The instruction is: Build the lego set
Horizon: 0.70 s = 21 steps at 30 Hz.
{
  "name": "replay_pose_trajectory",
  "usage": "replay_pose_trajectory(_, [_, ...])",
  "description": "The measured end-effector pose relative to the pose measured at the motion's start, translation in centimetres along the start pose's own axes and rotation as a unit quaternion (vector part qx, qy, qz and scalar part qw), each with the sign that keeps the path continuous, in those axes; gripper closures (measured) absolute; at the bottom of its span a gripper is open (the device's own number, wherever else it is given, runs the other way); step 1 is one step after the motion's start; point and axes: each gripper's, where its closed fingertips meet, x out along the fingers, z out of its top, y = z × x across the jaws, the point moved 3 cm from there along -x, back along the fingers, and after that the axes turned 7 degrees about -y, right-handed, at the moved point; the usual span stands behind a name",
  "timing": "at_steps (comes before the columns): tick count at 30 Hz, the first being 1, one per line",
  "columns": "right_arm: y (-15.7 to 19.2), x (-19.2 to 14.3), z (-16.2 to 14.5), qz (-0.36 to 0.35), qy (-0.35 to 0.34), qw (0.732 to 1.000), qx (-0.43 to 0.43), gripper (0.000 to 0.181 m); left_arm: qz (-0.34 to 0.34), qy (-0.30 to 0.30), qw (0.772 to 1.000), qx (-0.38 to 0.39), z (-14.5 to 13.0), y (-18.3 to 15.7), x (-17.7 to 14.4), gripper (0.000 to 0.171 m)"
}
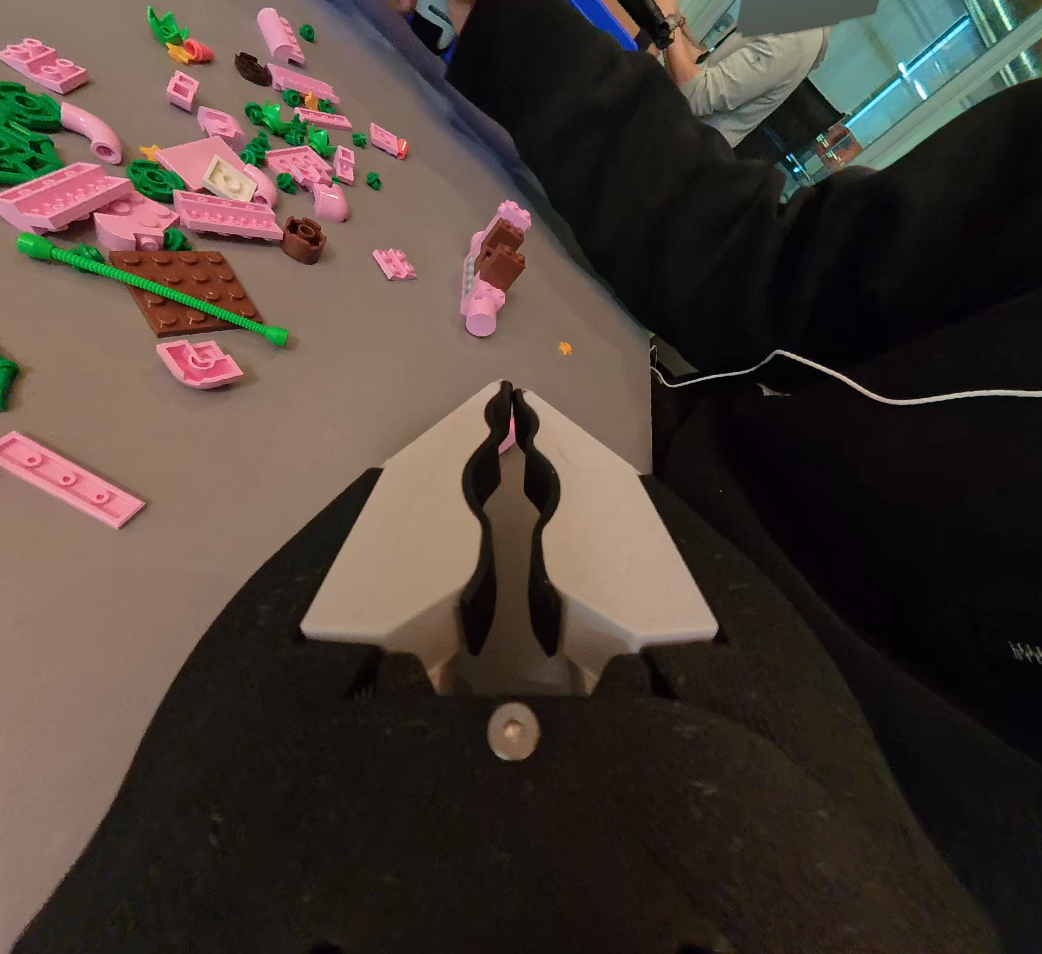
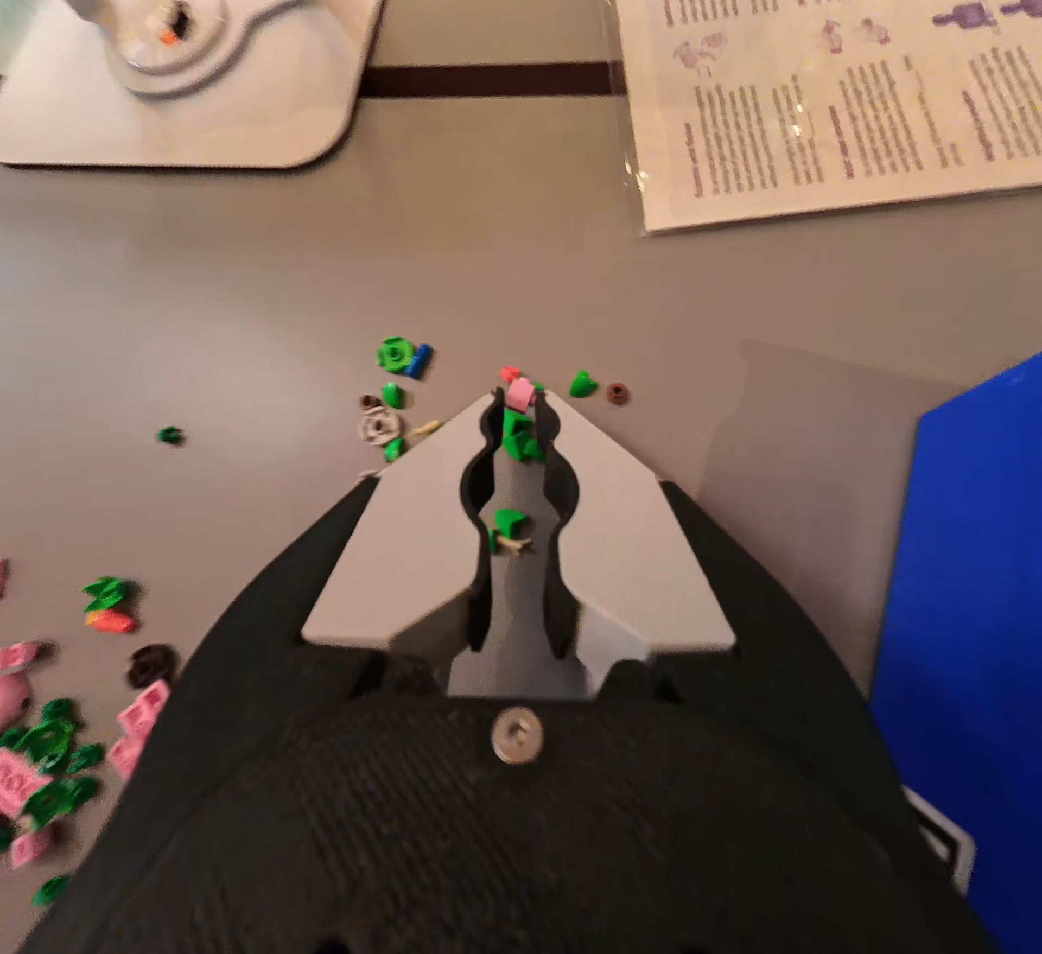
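Note:
In the left wrist view, loose pink, green and brown Lego pieces (image 1: 225, 182) lie scattered on the grey table (image 1: 366, 391). Among them are a brown plate (image 1: 191, 301), a green ribbed stem (image 1: 152, 287) across it, and a small pink-and-brown assembly (image 1: 490, 273). My left gripper (image 1: 510, 394) is shut near the table's edge. A sliver of a small pink piece (image 1: 507, 439) shows between its jaws, mostly hidden. My right gripper (image 2: 519, 397) is shut on a small pink brick (image 2: 519, 392) at its tips, above small green pieces (image 2: 521, 436).
A white stand base (image 2: 270, 81) sits at the far left, a printed sheet in a clear sleeve (image 2: 817, 53) at the far right, and a blue box (image 2: 970, 617) on the right. A person's black sleeve (image 1: 620, 149) crosses beside the table edge. A flat pink plate (image 1: 67, 478) lies left. Spacing between my two grippers at the tips: around 40 cm.

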Motion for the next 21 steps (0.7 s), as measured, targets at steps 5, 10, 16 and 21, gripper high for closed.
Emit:
replay_pose_trajectory(5, [9.0, -4.4, 1.2, 0.199, -0.073, 0.977, -0.034, 0.172, -0.002, -0.025, 0.999, 0.023, 0.7, -0.3, -0.2, 0.171])
replay_pose_trajectory(10, [24.2, -14.6, -2.6, 0.557, -0.024, 0.830, -0.012, 0.172, 0.035, -0.114, 0.988, 0.101, 3.1, -1.0, -1.7, 0.150])
replay_pose_trajectory(16, [32.9, -23.1, -6.3, 0.737, 0.101, 0.666, 0.050, 0.172, 0.002, -0.231, 0.956, 0.179, 5.5, -4.0, -4.1, 0.150])
replay_pose_trajectory(21, [34.4, -24.1, -7.1, 0.745, 0.147, 0.645, 0.086, 0.172, -0.048, -0.248, 0.934, 0.251, 5.2, -7.1, -4.2, 0.153])
